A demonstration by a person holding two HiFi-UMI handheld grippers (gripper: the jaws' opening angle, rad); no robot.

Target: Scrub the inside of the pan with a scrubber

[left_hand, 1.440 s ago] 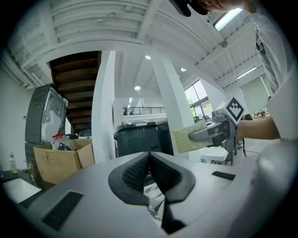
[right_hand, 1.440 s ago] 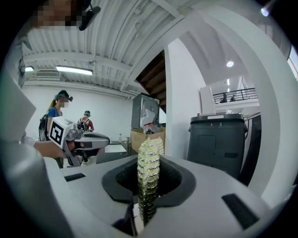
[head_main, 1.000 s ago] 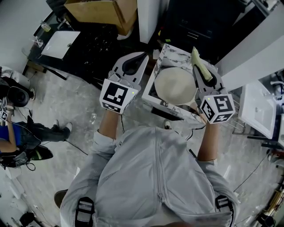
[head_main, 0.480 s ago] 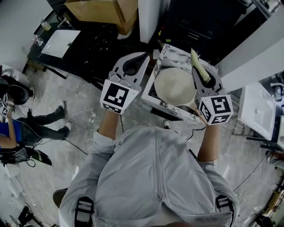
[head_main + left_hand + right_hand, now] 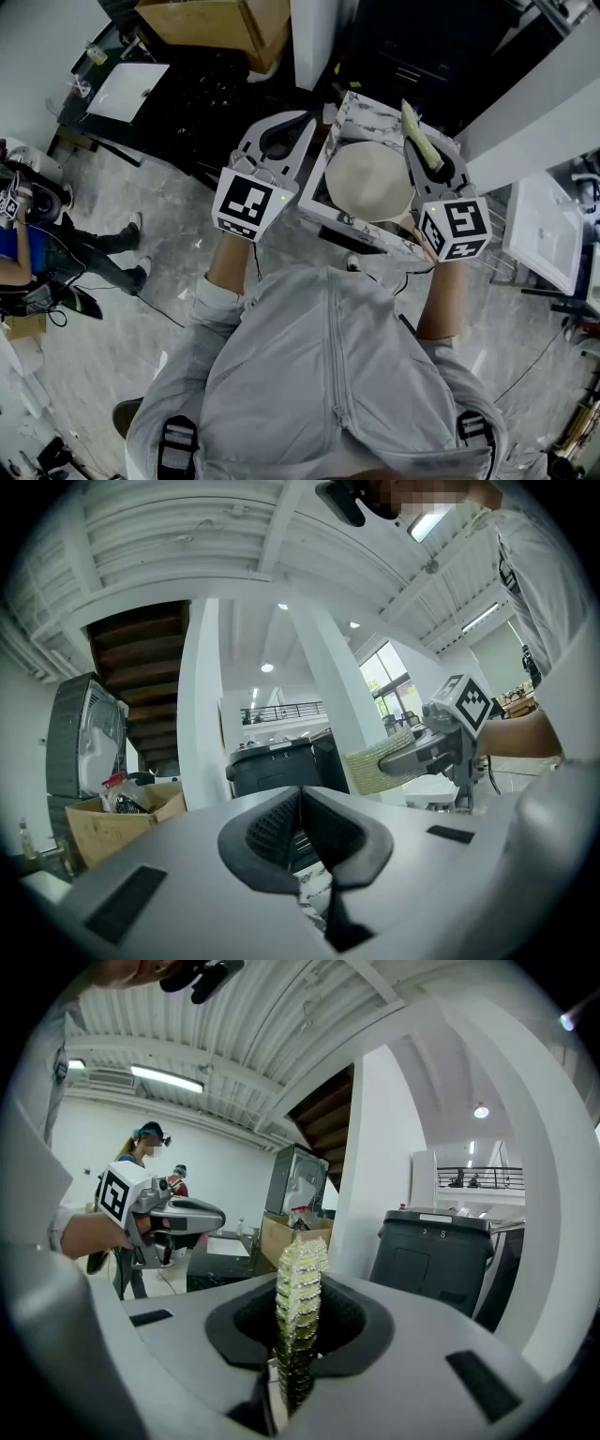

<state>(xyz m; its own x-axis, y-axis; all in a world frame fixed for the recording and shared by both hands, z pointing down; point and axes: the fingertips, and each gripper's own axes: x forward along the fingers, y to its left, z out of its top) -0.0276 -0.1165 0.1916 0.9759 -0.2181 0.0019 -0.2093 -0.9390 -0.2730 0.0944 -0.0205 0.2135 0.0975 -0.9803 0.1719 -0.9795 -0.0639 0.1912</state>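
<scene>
Pan (image 5: 368, 181), round and cream-coloured, sits on a marble-patterned stand (image 5: 349, 111) in front of the person. At the pan's right rim, the right gripper (image 5: 420, 150) has its jaws clamped on a yellow-green scrubber (image 5: 413, 129), which stands on edge between them and pokes out past the tips. Left of the pan, just beside the stand, the left gripper (image 5: 292, 127) is held with its jaws pressed together and nothing between them. A cardboard box (image 5: 211, 23) lies well beyond the pan, to its left.
</scene>
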